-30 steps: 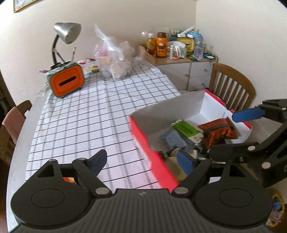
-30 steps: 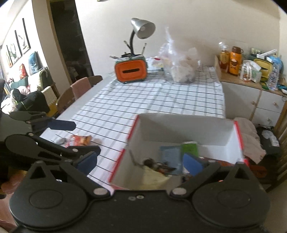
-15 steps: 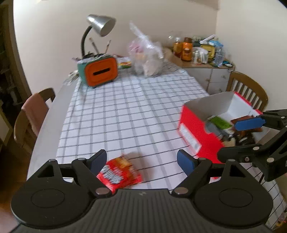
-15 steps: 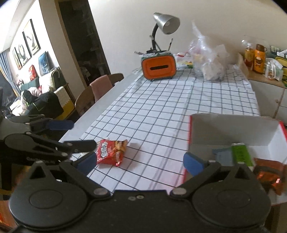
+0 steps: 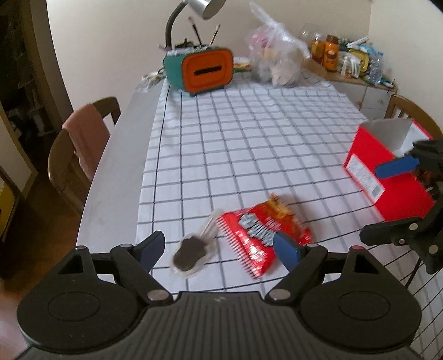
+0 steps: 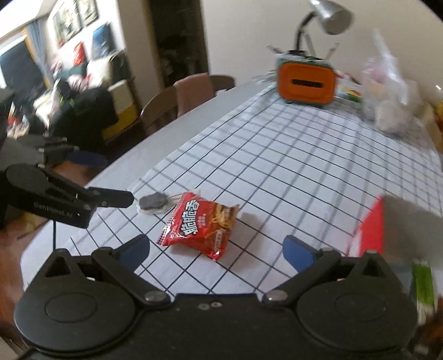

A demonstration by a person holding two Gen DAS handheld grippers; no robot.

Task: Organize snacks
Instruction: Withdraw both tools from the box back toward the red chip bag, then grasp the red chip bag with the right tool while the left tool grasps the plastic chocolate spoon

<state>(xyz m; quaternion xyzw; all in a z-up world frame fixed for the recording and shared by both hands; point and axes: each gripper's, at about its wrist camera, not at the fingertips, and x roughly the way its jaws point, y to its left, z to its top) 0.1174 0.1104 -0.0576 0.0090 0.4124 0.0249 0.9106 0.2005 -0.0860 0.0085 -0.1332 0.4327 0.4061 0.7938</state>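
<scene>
Looking down from the left wrist cam, a chair [image 5: 80,146] with a pink cloth sits at the left edge, beside the table [image 5: 119,166]. The left gripper [image 5: 218,249] is at the bottom middle w/ its blue fingers [image 5: 151,247] spread wide and nothing in them. Between the fingers, on the checked cloth [image 5: 243,133], lies a small dark snack in clear wrap [image 5: 191,253]. Just right of it, touching or almost, lies the red snack bag [image 5: 263,232], flat on the cloth; its near corner is partly hidden behind the right-hand blue finger. At the top middle stand an orange and teal box [image 5: 206,70] and a lamp [image 5: 193,11], w/ a clear plastic bag [image 5: 277,61] to their right. The red box [image 5: 387,180] sits at the right edge, well apart from the red bag. The right gripper [image 5: 387,202] pokes in at the right edge, in front of that box.

In the right wrist cam, the right gripper's fingers are also spread wide and empty, low in the pic, w/ the red bag just past them near the middle.
</scene>
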